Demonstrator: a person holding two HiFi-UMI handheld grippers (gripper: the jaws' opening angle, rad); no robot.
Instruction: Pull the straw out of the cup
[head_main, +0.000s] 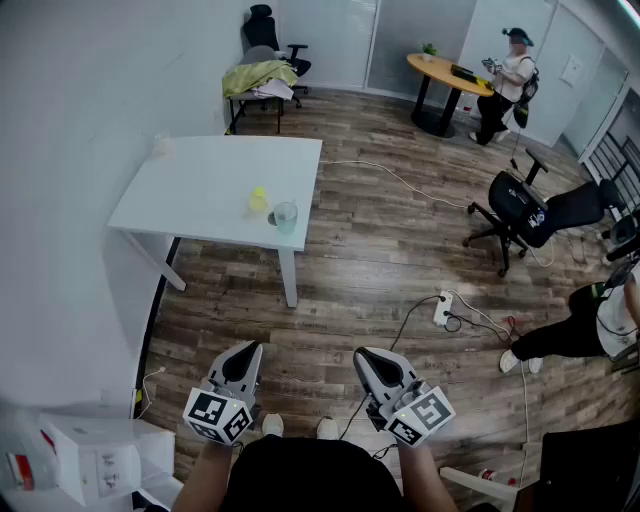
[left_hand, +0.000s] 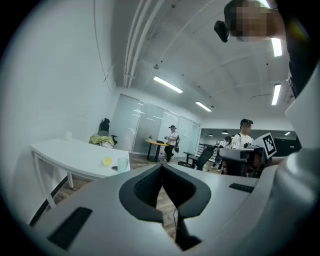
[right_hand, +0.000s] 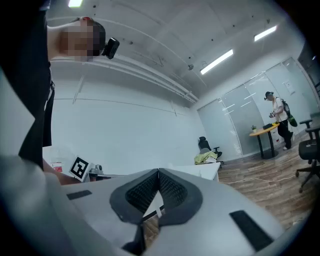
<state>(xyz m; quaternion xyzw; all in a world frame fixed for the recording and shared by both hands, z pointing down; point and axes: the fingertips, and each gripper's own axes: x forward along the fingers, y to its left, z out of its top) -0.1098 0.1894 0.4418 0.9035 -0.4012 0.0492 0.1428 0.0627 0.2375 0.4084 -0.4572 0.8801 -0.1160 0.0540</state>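
1. The cup (head_main: 286, 216) stands upright on the white surface (head_main: 200, 190), near the front edge and towards the corner on the person's right. It is well apart from both grippers, straight ahead across a stretch of wood-plank floor (head_main: 380, 260).
2. The left gripper (head_main: 243, 352) and the right gripper (head_main: 372, 358) are held low and close to the body, side by side, tips pointing forward. The cup lies ahead between their two lines, rather closer to the left one's, so I judge the left gripper slightly nearer.
3. Both pairs of jaws are clenched, tips meeting, with nothing between them. Their own views show only floor and a table leg through the gap behind the tips.
4. The straw cannot be made out at this range. If it sits in the cup, its long axis is probably close to upright, which would call for a pull upward. That is a judgement only.
5. The cup looks like a pale, translucent, straight-sided cylinder, likely light and easy to tip unless one gripper steadies it.
6. A small, rounded yellow thing (head_main: 259, 198) sits just beside the cup, on its far left.
7. The surface is smooth and matt on thin white legs. The jaws are grey moulded shells lined with dark ribbed pads (left_hand: 145, 187), which should hold a slim straw well
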